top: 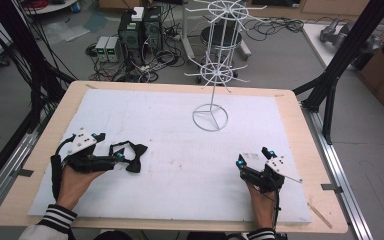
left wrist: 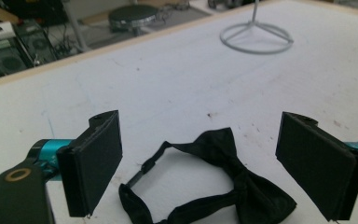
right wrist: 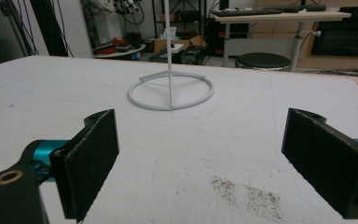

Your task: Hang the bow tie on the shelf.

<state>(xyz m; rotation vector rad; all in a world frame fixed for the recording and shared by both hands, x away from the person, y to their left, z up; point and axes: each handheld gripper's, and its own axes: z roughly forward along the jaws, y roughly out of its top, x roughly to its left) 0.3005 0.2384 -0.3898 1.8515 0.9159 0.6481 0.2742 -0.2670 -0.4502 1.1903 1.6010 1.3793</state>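
**High view: bow tie lies flat before the left claw, nothing yet gripped**

High view coverage places a black bow tie (top: 129, 156) on the white table cover (top: 180, 125), at the left side, just ahead of the left gripper (top: 119, 157). A white wire display stand (top: 210, 117) is seen well apart from it, toward the far middle of the table.

A missed pick is judged the main risk: the tie lies flat and its thin strap (left wrist: 151, 161) loops loosely, so only the strap might be pinched, or the soft fabric might be pushed along the cover rather than lifted. A strap left dangling could also snag on the stand's wire arms.

The left gripper's jaws are held wide apart, with the tie lying between and below them; no contact can be confirmed. The right gripper (top: 252, 159) is likewise spread wide, and nothing is held by it.
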